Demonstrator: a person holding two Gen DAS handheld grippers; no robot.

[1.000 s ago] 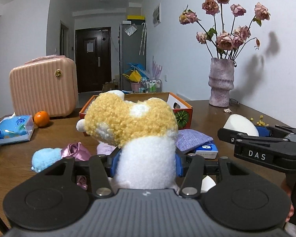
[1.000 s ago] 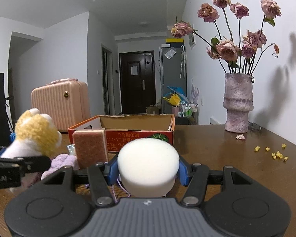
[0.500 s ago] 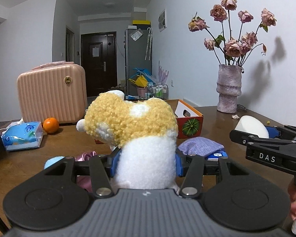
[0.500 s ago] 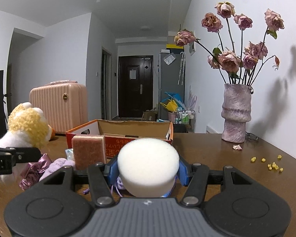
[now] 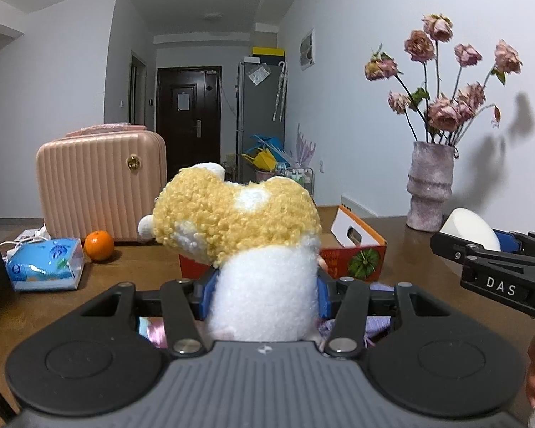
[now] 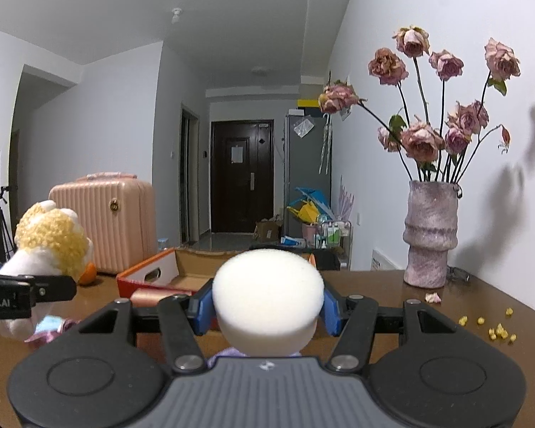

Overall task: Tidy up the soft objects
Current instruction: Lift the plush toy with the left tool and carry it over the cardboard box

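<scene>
Clamping a plush (image 5: 246, 249), the left gripper (image 5: 264, 296) faces the box (image 5: 356, 246) just ahead, slightly right. The right gripper (image 6: 265, 306), clamped on a sponge (image 6: 267, 296), has it ahead-left, about equally near.

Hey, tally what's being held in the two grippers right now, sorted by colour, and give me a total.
Yellow-and-white: 1, curly plush toy, clamped in left gripper.
White: 1, round foam sponge, clamped in right gripper.
Total: 2
</scene>
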